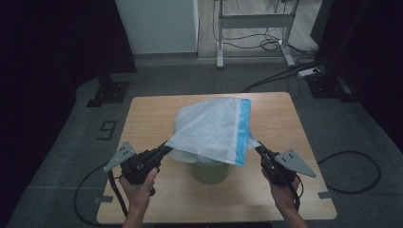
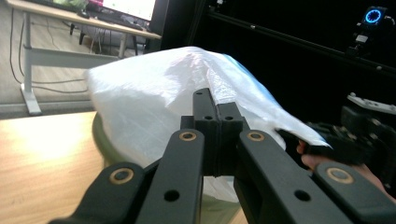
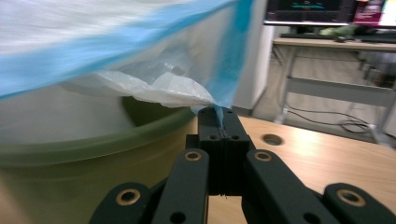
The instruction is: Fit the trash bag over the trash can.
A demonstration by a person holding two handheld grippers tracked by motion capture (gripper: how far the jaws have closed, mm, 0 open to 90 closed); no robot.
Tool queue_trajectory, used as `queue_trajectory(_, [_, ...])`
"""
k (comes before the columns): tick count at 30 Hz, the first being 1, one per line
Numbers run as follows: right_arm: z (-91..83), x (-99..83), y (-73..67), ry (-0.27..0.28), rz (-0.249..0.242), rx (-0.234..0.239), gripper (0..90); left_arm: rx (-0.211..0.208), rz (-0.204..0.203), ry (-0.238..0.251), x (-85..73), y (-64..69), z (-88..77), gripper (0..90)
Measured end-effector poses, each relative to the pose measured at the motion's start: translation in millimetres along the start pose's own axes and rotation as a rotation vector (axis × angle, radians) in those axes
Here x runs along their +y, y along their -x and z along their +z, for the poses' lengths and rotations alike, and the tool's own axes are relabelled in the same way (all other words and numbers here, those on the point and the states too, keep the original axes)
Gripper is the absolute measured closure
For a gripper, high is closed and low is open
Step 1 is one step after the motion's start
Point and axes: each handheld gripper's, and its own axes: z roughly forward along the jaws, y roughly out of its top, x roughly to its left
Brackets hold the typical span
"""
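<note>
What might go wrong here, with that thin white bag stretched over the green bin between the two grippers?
1. The left hand-held gripper and the right hand-held gripper each pinch only a small bit of the bag; a hard pull may tear the thin plastic or let it slip free.
2. The bag hangs above the green bin rather than around its rim, so it may bunch up on one side.
3. The bin looks light; a snagged bag might tip it.
</note>
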Motion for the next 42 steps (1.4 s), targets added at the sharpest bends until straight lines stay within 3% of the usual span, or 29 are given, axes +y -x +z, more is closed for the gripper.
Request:
queue_trajectory(2, [2.3,1.1,5.6,-0.006,0.001,-0.012,88.4,0.002,0.000,-0.003,-1.3,-1.6,-1.7,90.0])
queue_trajectory(4, [8.5,2.3,20.8,-0.024,0.004,-0.045,88.4,0.014,-0.009,-0.013,-6.6,-7.5,-8.2,90.0])
queue_trajectory(8, [15.2,-0.5,35.9,-0.037,0.020,-0.059,88.3,0.030,-0.030,-0.032,-17.0,-17.7,-17.0,89.9])
queue_trajectory(13, [21.6,-8.2,41.8,-0.060,0.019,-0.064,88.2,0.053,-0.062,-0.054,-28.3,-29.5,-24.3,89.8])
queue_trajectory(16, [25.0,-12.0,42.4,-0.071,0.021,-0.070,87.9,0.059,-0.060,-0.056,-29.6,-31.9,-27.2,87.4])
queue_trajectory(19, [24.5,-11.5,40.6,-0.051,0.009,-0.069,87.0,0.044,-0.049,-0.056,-26.9,-31.0,-28.5,73.6])
queue_trajectory(21, [22.9,-8.6,37.9,-0.034,-0.001,-0.068,86.6,0.042,0.009,-0.055,-20.1,-23.2,-30.2,63.2])
queue_trajectory(22, [22.0,-6.7,36.6,-0.028,-0.007,-0.068,86.4,0.042,0.009,-0.055,-20.1,-23.2,-30.2,58.6])
queue_trajectory(23, [21.1,-4.8,35.3,-0.021,-0.013,-0.067,86.3,0.048,0.050,-0.048,-16.0,-16.9,-32.9,53.6])
queue_trajectory(28, [17.2,2.1,34.1,-0.010,-0.021,-0.068,86.0,0.028,0.105,-0.092,-13.3,-11.7,-43.1,34.9])
queue_trajectory(36, [17.5,1.9,35.3,-0.011,-0.021,-0.079,85.7,0.053,0.093,-0.049,-9.4,-15.6,-53.3,31.0])
queue_trajectory(42, [17.9,2.3,32.6,-0.010,-0.031,-0.079,85.2,0.071,0.113,0.006,8.3,-4.4,-44.2,31.3])
